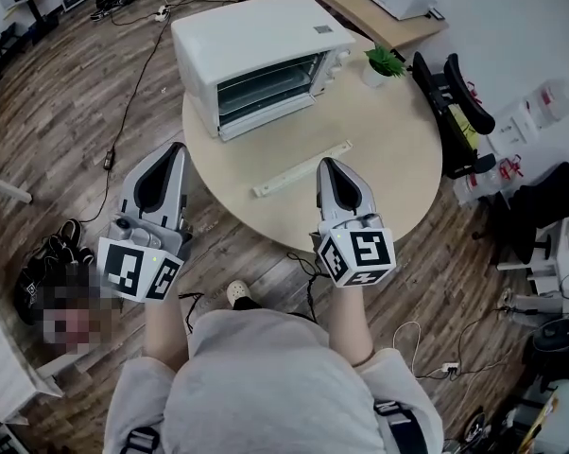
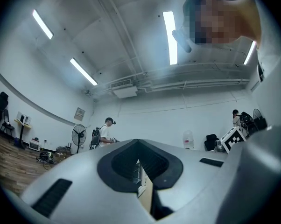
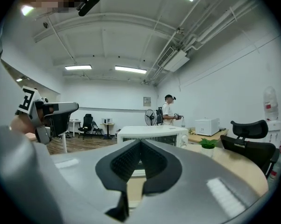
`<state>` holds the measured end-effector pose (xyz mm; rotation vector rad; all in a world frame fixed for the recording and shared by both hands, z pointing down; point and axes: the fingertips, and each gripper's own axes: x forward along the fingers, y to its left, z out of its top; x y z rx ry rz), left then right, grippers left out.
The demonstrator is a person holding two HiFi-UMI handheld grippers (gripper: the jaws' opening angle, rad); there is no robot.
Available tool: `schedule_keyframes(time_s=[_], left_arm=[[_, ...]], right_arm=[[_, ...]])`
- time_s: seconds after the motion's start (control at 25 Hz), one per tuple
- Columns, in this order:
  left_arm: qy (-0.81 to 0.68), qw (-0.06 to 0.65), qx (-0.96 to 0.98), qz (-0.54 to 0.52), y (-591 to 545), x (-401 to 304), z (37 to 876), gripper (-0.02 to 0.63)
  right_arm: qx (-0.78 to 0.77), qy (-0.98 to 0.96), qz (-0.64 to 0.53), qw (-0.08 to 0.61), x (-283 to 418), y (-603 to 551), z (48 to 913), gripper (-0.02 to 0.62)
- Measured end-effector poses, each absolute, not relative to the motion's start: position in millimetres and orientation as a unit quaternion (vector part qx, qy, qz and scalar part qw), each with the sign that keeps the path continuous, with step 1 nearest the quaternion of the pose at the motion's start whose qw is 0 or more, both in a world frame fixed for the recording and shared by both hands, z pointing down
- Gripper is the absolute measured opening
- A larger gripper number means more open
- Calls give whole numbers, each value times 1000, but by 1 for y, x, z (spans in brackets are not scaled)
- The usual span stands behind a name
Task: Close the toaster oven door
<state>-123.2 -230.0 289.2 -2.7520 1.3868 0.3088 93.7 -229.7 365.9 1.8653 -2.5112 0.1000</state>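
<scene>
Toaster oven [image 1: 256,55] sits on the far left part of the round table [image 1: 379,149], front turned toward us with its racks showing. A white band [image 1: 266,123] runs along its lower front edge; we take that for the dropped door, though we cannot tell for sure. We judge the door light and stiff on a bottom hinge, with a glass pane that should not be slammed. The best hold is its free front edge or handle bar, lifted from below and swung up. The oven itself looks light enough to slide on the smooth top, so a gentle push is wise.

Our left gripper [image 1: 178,148] hangs off the near left rim of the table, and our right gripper [image 1: 329,163] is over the near edge. Both tongs have their jaws brought together to a thin slit, with nothing held. The right gripper view looks straight at the oven.

1 pale strip [image 1: 303,168] lies on the table between the grippers and the oven, in the path of a low reach. A small potted plant [image 1: 384,61] stands just right of the oven, and a black chair [image 1: 450,102] is beyond the table's right rim. Neither blocks the door.
</scene>
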Motion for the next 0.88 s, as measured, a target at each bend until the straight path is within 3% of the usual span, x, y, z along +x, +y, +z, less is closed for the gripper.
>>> schedule_keyframes(time_s=[0.88], left_arm=[[443, -24, -894, 61, -254, -125, 336, 6]], right_arm=[[578, -786, 205, 81, 75, -239, 521, 11]])
